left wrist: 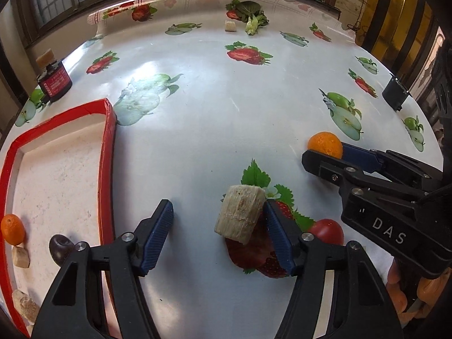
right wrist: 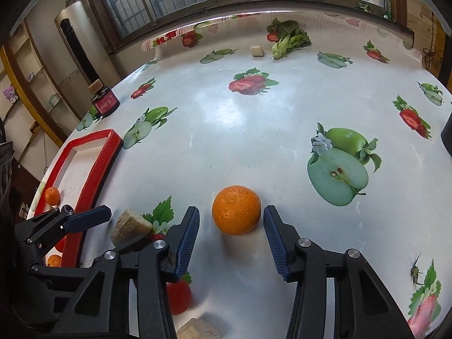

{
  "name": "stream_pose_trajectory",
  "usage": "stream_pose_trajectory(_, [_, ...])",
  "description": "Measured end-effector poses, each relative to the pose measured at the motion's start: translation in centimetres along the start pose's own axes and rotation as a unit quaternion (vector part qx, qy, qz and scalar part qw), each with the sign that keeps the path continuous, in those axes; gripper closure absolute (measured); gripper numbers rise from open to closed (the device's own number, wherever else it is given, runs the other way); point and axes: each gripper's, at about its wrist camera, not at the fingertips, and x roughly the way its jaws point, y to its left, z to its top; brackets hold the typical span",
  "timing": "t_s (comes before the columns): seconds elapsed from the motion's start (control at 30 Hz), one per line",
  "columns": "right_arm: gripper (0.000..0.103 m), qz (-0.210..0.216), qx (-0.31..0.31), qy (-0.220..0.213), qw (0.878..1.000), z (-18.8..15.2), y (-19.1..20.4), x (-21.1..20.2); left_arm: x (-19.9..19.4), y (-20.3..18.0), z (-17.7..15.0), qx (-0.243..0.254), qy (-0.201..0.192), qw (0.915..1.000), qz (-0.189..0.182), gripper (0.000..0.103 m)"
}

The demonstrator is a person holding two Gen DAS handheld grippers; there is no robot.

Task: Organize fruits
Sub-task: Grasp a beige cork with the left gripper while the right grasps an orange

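My left gripper (left wrist: 219, 212) is open over the table, its right finger touching a beige sugarcane chunk (left wrist: 240, 214) that lies between the jaws; the chunk also shows in the right wrist view (right wrist: 130, 227). My right gripper (right wrist: 231, 220) is open with an orange (right wrist: 236, 209) on the table between its fingertips; the orange also shows in the left wrist view (left wrist: 325, 144). A red tomato (left wrist: 327, 231) lies behind my left gripper's right finger. The red-rimmed tray (left wrist: 108, 147) at the left holds a small orange (left wrist: 12, 229), a dark plum (left wrist: 60, 248) and beige chunks (left wrist: 21, 256).
The table wears a white fruit-print cloth (right wrist: 240, 130). A dark jar with a red label (left wrist: 55, 82) stands at the far left. Leafy greens (left wrist: 251, 14) and a beige chunk (left wrist: 229, 25) lie at the far edge. A black object (left wrist: 395, 93) sits at the right edge.
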Motion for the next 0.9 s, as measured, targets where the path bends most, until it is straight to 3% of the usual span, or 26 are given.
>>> stream_pose_trajectory(0.03, [0.064, -0.002, -0.002, 0.002, 1.000, 0.1, 0.0, 0.2, 0.0, 0.0, 0.1, 0.002, -0.002, 1.0000, -0.001, 0.051])
stream_pose_trajectory(0.07, [0.068, -0.005, -0.004, -0.001, 1.000, 0.2, 0.0, 0.2, -0.1, 0.0, 0.2, 0.003, -0.006, 0.9999, -0.008, 0.068])
stream_pose_trajectory(0.1, [0.068, -0.004, -0.005, -0.002, 1.000, 0.1, 0.0, 0.2, -0.2, -0.1, 0.3, 0.006, -0.007, 0.9998, -0.015, 0.077])
stream_pose_trajectory(0.13, [0.069, -0.001, -0.002, -0.004, 1.000, 0.1, -0.1, 0.1, -0.2, 0.0, 0.4, 0.006, -0.006, 0.9998, -0.018, 0.078])
stream_pose_trajectory(0.23, [0.069, 0.005, 0.003, -0.007, 1.000, -0.2, -0.3, -0.2, -0.7, 0.0, 0.4, 0.007, -0.011, 0.9994, -0.033, 0.078])
stream_pose_trajectory(0.53, [0.069, 0.014, 0.004, -0.035, 0.999, -0.8, 0.8, -3.3, -4.8, 1.9, -0.4, -0.016, -0.062, 0.9978, -0.019, 0.078])
stream_pose_trajectory(0.9, [0.069, 0.043, -0.011, -0.069, 0.997, -0.6, 4.5, -6.9, -8.0, 5.5, -2.2, -0.064, -0.095, 0.9935, -0.004, 0.078])
